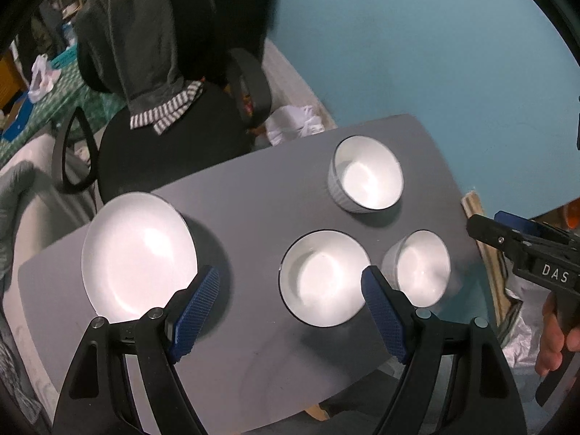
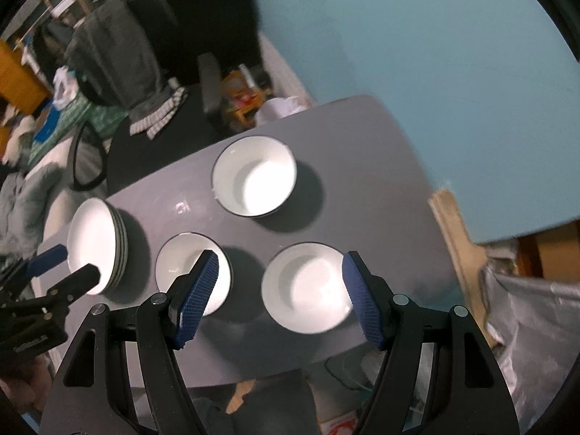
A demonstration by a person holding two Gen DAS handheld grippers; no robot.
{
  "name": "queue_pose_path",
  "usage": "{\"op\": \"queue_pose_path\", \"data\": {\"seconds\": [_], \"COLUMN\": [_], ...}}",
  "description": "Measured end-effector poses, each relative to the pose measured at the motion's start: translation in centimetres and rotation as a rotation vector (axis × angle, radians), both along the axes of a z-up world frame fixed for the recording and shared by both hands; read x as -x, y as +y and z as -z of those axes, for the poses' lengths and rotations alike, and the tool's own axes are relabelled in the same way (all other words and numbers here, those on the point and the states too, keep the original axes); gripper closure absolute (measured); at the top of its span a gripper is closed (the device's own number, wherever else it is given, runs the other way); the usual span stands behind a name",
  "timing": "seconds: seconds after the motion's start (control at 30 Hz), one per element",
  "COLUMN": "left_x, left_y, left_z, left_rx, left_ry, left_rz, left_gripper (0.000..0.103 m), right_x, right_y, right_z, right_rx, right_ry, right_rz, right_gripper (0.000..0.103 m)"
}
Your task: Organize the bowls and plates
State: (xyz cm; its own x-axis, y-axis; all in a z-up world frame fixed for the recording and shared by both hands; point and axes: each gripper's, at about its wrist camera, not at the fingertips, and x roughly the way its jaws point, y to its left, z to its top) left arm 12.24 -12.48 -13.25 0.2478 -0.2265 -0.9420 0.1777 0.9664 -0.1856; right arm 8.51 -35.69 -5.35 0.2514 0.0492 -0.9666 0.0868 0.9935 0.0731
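Note:
A stack of white plates (image 1: 137,257) (image 2: 96,244) sits at the left of the grey table (image 1: 253,195). Three white bowls stand to its right: a far bowl (image 1: 366,177) (image 2: 255,177), a middle bowl (image 1: 324,277) (image 2: 194,272) and a right bowl (image 1: 420,268) (image 2: 306,286). My left gripper (image 1: 290,311) is open and empty above the table, between the plate stack and the middle bowl. My right gripper (image 2: 279,293) is open and empty, hovering over the right bowl; it also shows in the left wrist view (image 1: 507,235).
A black office chair (image 1: 174,116) draped with a grey towel stands behind the table. A blue wall (image 1: 435,54) is at the back right. Plastic bags (image 2: 536,319) and wooden strips (image 2: 456,224) lie by the table's right edge. Clutter fills the far left.

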Motion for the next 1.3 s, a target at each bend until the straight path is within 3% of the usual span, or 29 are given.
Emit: {"op": "queue_pose_path", "data": {"seconds": [0.43,0.77,1.17,1.3], "left_x": [-0.4,-0.6,-1.0,-1.3], "left_y": [-0.6,-0.8,-0.8,-0.9], "left_z": [6.4,10.5,12.1,12.7], "left_rx": [-0.07,-0.079,-0.057,-0.063], "left_ry": [0.082,0.165,0.21,0.221], "left_rz": [-0.028,-0.051,-0.08,-0.088], "left_gripper": [0.021,0.021,0.021,0.021], "right_x": [-2.2,-2.9,-3.4,-3.6], "right_y": [2.6,3.8,4.8,4.7], "right_z": [7.0,9.7,12.9,13.9], "right_rx": [-0.141,-0.133,-0.162,-0.182], "right_ry": [0.101,0.128,0.197,0.221], "right_rz": [-0.196,-0.298,-0.364,-0.372], "right_gripper": [0.033,0.033,0.034,0.043]}}
